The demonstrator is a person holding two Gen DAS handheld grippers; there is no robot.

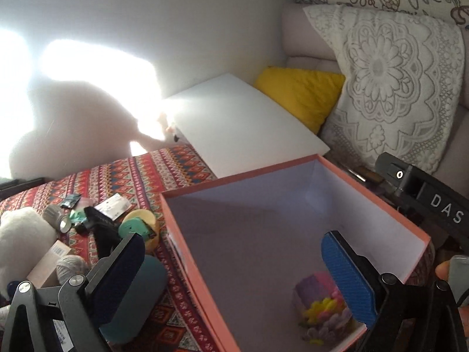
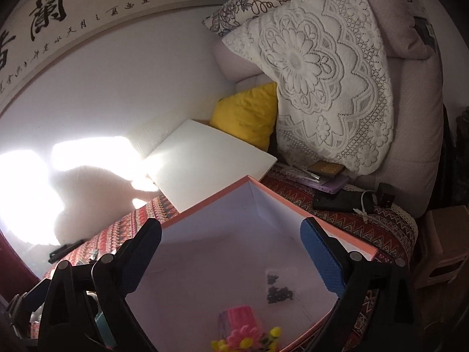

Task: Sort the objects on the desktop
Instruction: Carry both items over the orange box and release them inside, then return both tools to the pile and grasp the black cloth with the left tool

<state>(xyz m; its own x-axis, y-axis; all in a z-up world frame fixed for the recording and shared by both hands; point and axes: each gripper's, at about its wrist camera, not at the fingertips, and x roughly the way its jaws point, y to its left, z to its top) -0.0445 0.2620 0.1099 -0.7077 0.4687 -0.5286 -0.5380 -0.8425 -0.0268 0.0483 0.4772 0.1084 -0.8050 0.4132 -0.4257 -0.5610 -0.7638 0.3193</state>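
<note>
a bright patterned cloth (image 1: 123, 176) is covering the table, with a sofa and a lace cover (image 1: 390, 82) sitting behind it. in the left wrist view, the left gripper (image 1: 234, 272) is hanging wide open over the pink box (image 1: 187, 234) with nothing between its fingers. a pastel flower toy (image 1: 319, 308) is lying in the box, just beside the blue finger (image 1: 348, 278). small things are lying in a pile (image 1: 88, 217) on the cloth, left of the box.

in the right wrist view, the right gripper (image 2: 231, 261) is also hanging wide open and empty over the box (image 2: 337, 231). the flower toy (image 2: 243, 331) is sitting below it, with a small dark thing (image 2: 278, 290) lying nearer the blue finger.
</note>
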